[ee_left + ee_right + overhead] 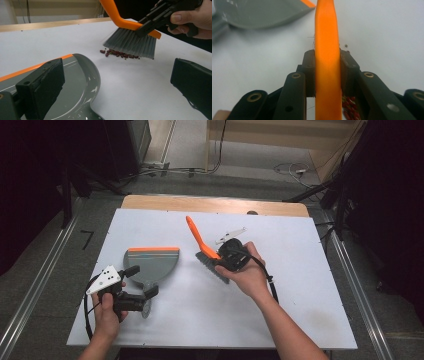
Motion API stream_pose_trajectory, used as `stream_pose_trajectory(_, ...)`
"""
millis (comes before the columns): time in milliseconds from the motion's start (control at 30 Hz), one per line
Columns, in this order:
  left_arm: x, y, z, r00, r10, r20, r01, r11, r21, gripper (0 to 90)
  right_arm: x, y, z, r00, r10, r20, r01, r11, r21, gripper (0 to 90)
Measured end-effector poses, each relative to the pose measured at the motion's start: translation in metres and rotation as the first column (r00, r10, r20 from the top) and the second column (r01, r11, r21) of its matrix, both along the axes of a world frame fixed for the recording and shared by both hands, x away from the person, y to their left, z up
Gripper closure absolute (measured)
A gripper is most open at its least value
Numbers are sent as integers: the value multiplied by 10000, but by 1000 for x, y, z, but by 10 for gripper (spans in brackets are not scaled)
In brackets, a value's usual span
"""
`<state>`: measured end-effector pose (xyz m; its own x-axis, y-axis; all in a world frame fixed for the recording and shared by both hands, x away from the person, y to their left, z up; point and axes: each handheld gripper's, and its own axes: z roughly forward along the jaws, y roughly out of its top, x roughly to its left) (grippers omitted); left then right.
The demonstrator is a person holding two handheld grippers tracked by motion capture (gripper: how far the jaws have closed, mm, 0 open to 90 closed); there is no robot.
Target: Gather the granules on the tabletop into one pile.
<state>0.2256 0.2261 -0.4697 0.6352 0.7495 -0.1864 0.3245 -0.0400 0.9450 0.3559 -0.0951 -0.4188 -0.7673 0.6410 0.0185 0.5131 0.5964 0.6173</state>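
Nearest the person, the left gripper (134,290) stands with its jaws wide apart, gripping nothing, astride the handle end of the grey dustpan (152,263) on the white table (300,285). Farther and to the right, the right gripper (226,256) clamps the orange handle of the brush (327,62) between both pads, bristles resting on the table over red beans (119,53).

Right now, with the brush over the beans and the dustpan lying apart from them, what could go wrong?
1. The small red beans lie apart from the grey plastic dustpan, so a quick sweep of the orange-handled grey brush may scatter them.
2. The left gripper stands open around the dustpan's handle, so the pan could slide when beans hit it.
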Motion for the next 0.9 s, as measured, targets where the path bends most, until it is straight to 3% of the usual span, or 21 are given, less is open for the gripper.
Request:
stream_pose_trajectory(100,0,-1,0,10000,-14,-12,14,10000,95,0,3,13,-4,9974,-440,-567,485,9956,803,690)
stream_pose_trajectory(133,0,0,0,10000,-21,-11,21,9999,99,0,5,18,-6,9961,-591,-655,649,9937,908,690)
stream_pose_trajectory(233,0,0,0,10000,-37,9,36,10000,75,0,7,31,-11,9872,-1553,-373,1579,9840,830,690)
stream_pose_trajectory(267,0,0,0,10000,-39,5,39,10000,80,0,10,34,-13,9848,-1655,-526,1699,9810,939,690)
stream_pose_trajectory(333,0,0,-1,10000,-28,-15,28,10000,60,0,19,36,-18,9730,-1784,-1463,1990,9697,1415,689)
stream_pose_trajectory(367,0,0,-1,10000,-35,-22,35,10000,71,0,27,36,-26,9600,-1994,-1968,2294,9627,1435,689)
stream_pose_trajectory(500,0,1,0,10000,21,-3,-21,10000,72,0,37,30,-32,9559,-2381,-1718,2581,9604,1052,684)
stream_pose_trajectory(567,0,1,0,10000,28,-6,-28,10000,61,0,40,25,-34,9483,-2490,-1970,2749,9543,1171,684)
stream_pose_trajectory(667,0,0,-1,10000,15,-15,-15,10000,88,0,37,21,-33,9473,-2785,-1586,2929,9531,759,681)
stream_pose_trajectory(900,-1,-1,0,10000,-11,-9,11,9999,153,0,34,0,-33,9174,-3633,-1622,3761,9249,553,677)
